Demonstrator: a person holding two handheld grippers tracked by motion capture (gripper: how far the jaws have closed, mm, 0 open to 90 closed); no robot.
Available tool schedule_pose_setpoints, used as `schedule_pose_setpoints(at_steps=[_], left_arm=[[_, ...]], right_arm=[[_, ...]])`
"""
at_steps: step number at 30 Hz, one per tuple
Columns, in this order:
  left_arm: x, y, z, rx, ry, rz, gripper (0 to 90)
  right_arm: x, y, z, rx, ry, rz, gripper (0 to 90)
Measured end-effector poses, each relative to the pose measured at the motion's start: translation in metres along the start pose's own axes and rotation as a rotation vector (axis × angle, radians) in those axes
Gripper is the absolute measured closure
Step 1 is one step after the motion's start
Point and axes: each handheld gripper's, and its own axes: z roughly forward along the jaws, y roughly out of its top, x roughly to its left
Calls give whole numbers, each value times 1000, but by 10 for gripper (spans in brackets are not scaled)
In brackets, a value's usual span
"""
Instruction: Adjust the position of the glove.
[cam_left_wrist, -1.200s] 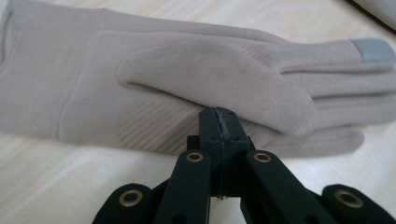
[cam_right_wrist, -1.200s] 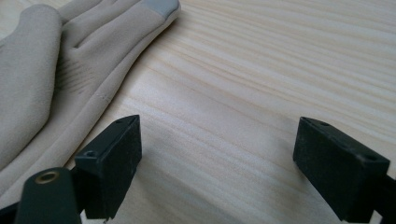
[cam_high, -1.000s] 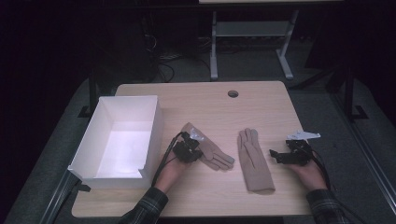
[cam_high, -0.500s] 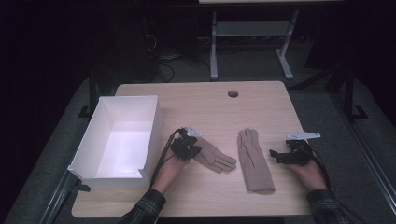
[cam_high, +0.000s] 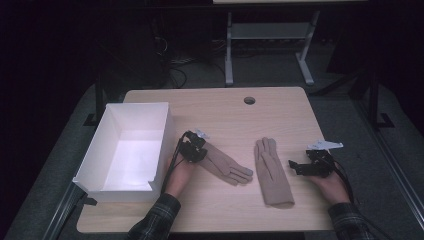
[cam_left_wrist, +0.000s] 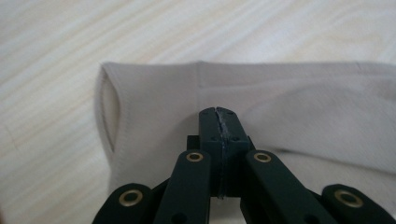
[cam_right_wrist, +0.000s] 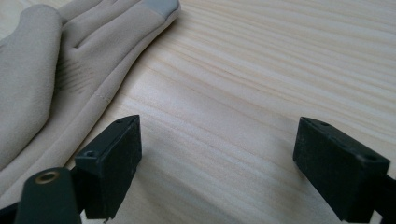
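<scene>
**Left tongs pinch one glove at the cuff; right tongs wait wide beside the other**

We hold the left gripper (cam_high: 196, 148) just right of the white box (cam_high: 131, 145), its jaws pressed together on the cuff end of the left glove (cam_high: 226, 165). In the left gripper view the two black jaws meet tip to tip with the beige fabric (cam_left_wrist: 299, 107) nipped between them, close to the open hem of the cuff. This glove lies slanted on the table (cam_high: 280, 112), cuff toward the box and grey-tipped fingers pointing to the near right.

The right glove (cam_high: 270, 170) lies flat and nearly straight, fingers away from us, cuff toward the near edge, apart from the first glove. We keep the right gripper (cam_high: 300, 167) to its right, near it but not touching, jaws spread wide over bare wood with nothing between them. In the right gripper view that glove (cam_right_wrist: 56, 70) sits just left of the left jaw, and a grey fingertip shows at the top.

The box stands open-topped on the table's left side, its near right corner next to our left hand (cam_high: 179, 176). A round cable hole (cam_high: 249, 100) sits by the far edge, well away from both gloves. Nothing lies between the pinched glove and the box except the gripper and its cable.
</scene>
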Motion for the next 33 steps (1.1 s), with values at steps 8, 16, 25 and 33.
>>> schedule_pose_setpoints(at_steps=[8,16,25,33], left_arm=[[-20,-12,-12,28,0,37,898],[-33,-32,-30,39,-89,61,898],[-54,-50,-47,56,-186,87,898],[-65,-48,-61,-20,-269,114,897]], right_arm=[[0,0,0,0,0,0,151],[0,0,0,0,0,0,151],[0,0,0,0,0,0,151],[0,0,0,0,0,0,151]])
